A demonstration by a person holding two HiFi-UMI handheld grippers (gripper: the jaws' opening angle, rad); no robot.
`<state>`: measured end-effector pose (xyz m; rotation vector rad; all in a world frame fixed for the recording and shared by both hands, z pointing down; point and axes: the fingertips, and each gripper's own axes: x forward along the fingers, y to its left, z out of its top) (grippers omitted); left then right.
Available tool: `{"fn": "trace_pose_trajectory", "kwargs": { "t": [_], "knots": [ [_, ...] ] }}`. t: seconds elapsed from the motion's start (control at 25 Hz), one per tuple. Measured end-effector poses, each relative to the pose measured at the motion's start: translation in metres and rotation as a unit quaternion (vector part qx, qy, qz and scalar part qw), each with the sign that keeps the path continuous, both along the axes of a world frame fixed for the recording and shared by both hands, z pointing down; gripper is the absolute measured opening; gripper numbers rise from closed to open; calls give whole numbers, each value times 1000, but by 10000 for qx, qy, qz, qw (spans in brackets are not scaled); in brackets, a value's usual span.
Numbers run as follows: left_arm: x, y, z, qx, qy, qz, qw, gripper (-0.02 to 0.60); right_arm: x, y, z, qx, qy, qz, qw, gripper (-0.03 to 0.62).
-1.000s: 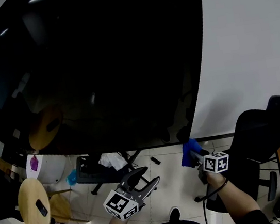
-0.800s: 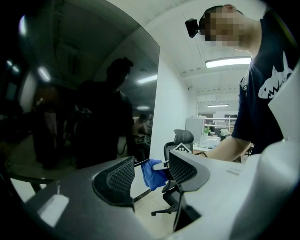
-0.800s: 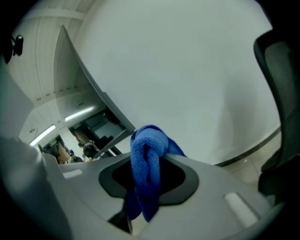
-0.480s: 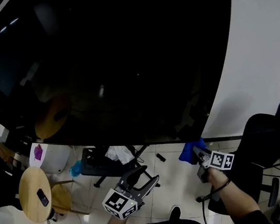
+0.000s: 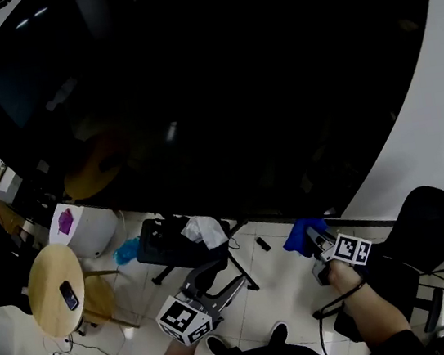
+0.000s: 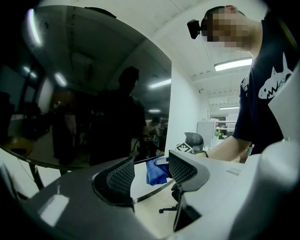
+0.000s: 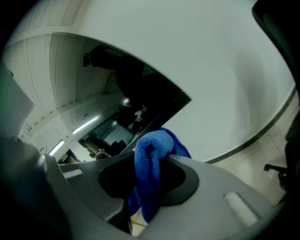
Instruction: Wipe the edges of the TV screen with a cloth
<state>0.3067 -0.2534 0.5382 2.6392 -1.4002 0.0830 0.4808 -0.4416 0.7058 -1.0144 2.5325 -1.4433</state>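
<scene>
A large black TV screen fills most of the head view; its lower right corner ends by the white wall. My right gripper is shut on a blue cloth, held just below that corner. In the right gripper view the blue cloth bunches between the jaws, with the TV's corner close beyond it. My left gripper hangs lower over the floor, open and empty. The left gripper view shows its fingers apart, with the blue cloth and the TV screen beyond.
A black office chair stands right of my right arm. Under the TV is a dark stand with a white rag. A round wooden table with a phone, a stool and a white bin are at the left.
The head view has turned right and down, so the TV now fills more of the picture. The right gripper with the cloth stays just below the TV's lower right corner. The left gripper hardly moved.
</scene>
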Motion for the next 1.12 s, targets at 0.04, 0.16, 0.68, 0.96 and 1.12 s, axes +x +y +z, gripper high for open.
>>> {"fn": "trace_pose_trajectory", "kwargs": {
  "t": [0.04,0.16,0.68,0.96,1.12],
  "knots": [
    [-11,5,0,7,16,-23,10000,219,-9,0,0,4,46,8,10000,117],
    [-47,19,1,-32,67,-81,9999,219,-31,-1,1,74,151,81,9998,117],
    [-236,96,-13,62,84,-428,9990,219,-178,21,1,309,470,376,9977,117],
    [-314,126,-6,54,201,-635,9978,219,-260,37,-1,337,360,289,9984,117],
    [-343,123,0,4,277,-726,9970,219,-310,50,-3,349,300,46,9989,117]
  ]
}}
